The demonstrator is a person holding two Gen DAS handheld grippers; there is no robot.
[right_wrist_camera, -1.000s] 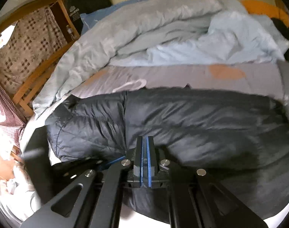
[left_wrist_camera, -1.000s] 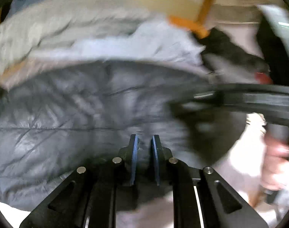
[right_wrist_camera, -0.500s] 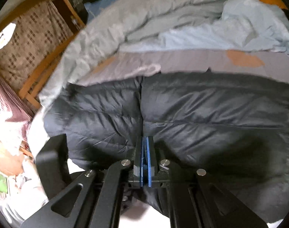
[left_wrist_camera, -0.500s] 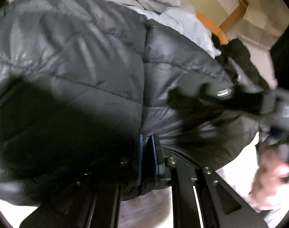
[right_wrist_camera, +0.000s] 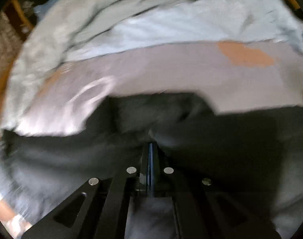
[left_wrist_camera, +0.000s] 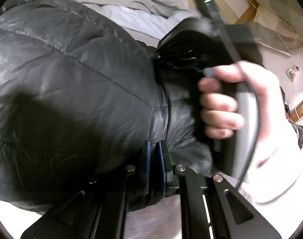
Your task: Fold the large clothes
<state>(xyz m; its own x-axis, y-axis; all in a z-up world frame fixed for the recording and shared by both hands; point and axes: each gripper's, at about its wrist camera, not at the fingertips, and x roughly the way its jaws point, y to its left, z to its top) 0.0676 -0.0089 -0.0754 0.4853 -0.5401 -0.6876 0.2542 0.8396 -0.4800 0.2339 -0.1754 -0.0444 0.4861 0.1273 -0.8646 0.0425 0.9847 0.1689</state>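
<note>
A dark grey quilted puffer jacket [left_wrist_camera: 75, 83] fills the left wrist view and lies across the lower half of the blurred right wrist view [right_wrist_camera: 221, 139]. My left gripper [left_wrist_camera: 155, 167] is shut on the jacket's edge, with fabric pinched between the blue pads. My right gripper [right_wrist_camera: 151, 159] has its jaws together on the jacket's fabric. The other gripper and the bare hand [left_wrist_camera: 227, 107] that holds it show close on the right of the left wrist view, pressed against the jacket.
The jacket rests on a bed with a pale mauve sheet [right_wrist_camera: 191, 73] bearing orange patches. A rumpled light blue and grey duvet [right_wrist_camera: 131, 20] is heaped behind. Wooden furniture [left_wrist_camera: 249, 10] stands at the back right.
Both grippers have swung toward each other with the jacket. The right hand now sits close in the left wrist view. More bare sheet shows behind the jacket in the right wrist view.
</note>
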